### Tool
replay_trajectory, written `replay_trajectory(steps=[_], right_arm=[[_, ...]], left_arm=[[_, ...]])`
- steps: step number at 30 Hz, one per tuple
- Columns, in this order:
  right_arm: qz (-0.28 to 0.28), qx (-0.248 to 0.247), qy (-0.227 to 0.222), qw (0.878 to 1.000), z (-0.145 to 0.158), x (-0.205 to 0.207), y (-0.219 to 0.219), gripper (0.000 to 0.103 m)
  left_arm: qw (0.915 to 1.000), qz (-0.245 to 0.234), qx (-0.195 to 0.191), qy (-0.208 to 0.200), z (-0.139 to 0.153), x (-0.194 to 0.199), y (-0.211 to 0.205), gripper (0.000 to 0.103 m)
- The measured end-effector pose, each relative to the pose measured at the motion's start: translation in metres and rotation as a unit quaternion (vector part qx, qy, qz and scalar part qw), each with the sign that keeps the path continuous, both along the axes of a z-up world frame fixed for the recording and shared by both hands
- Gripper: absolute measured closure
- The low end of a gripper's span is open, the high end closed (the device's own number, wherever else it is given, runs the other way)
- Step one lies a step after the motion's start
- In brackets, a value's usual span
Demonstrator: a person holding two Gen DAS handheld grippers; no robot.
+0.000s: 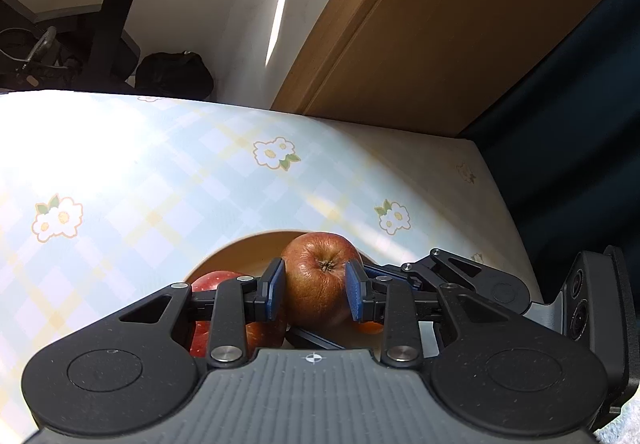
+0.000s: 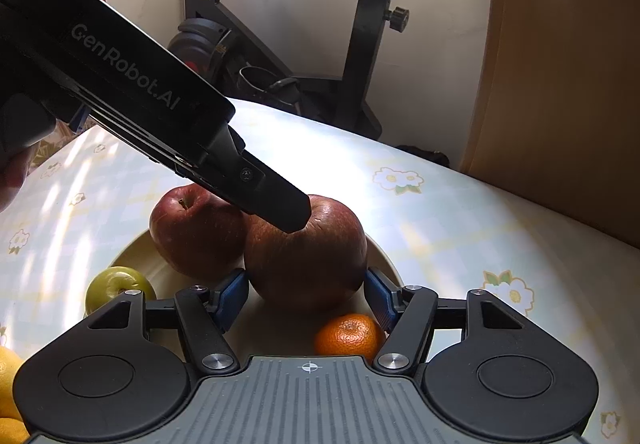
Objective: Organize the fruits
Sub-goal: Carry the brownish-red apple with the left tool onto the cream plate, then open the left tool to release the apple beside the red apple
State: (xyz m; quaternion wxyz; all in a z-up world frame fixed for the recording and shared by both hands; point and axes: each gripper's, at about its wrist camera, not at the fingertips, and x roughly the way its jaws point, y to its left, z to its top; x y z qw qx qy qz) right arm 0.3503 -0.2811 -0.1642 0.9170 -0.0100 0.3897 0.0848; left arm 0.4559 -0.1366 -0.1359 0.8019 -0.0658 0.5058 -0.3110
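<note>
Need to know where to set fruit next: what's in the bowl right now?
The bowl holds two red apples: one resting at the back, one gripped by both grippers. A mandarin sits at the front. The bowl floor beneath them is hidden.

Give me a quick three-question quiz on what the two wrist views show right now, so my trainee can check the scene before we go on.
1. True or false: the bowl holds only one red apple.
2. What sits between the pads of the right gripper? A) a banana B) the large red apple C) a pear
3. Which other gripper is also on that fruit, and how?

Key
1. False: a smaller red apple lies beside the large one.
2. B
3. The left gripper, with its pads pressed on either side of the apple.
</note>
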Motion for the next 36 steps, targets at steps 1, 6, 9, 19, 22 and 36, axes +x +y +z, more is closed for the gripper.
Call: replay_trajectory(steps=[1,6,9,19,22,36], right_arm=[[-0.003,0.0,0.001,1.0,0.0,0.001,0.0,0.043],[-0.016,0.003,0.008,1.0,0.001,0.0,-0.001,0.042],[-0.022,0.008,0.001,1.0,0.007,-0.005,-0.003,0.041],[-0.045,0.008,-0.017,0.999,0.03,-0.03,-0.001,0.041],[-0.056,0.008,-0.025,0.998,0.035,-0.041,0.001,0.041],[-0.111,0.028,-0.069,0.991,0.046,-0.103,0.014,0.043]], left_arm=[[1.0,0.003,0.0,-0.004,0.003,-0.003,0.003,0.07],[0.9997,0.019,-0.006,-0.013,0.011,-0.009,0.014,0.068],[0.9996,0.026,-0.005,-0.014,0.016,-0.013,0.022,0.067],[0.9983,0.037,0.015,-0.042,0.034,-0.041,0.055,0.065],[0.9972,0.044,0.024,-0.055,0.04,-0.053,0.067,0.062],[0.9894,0.066,0.055,-0.117,0.057,-0.104,0.113,0.062]])
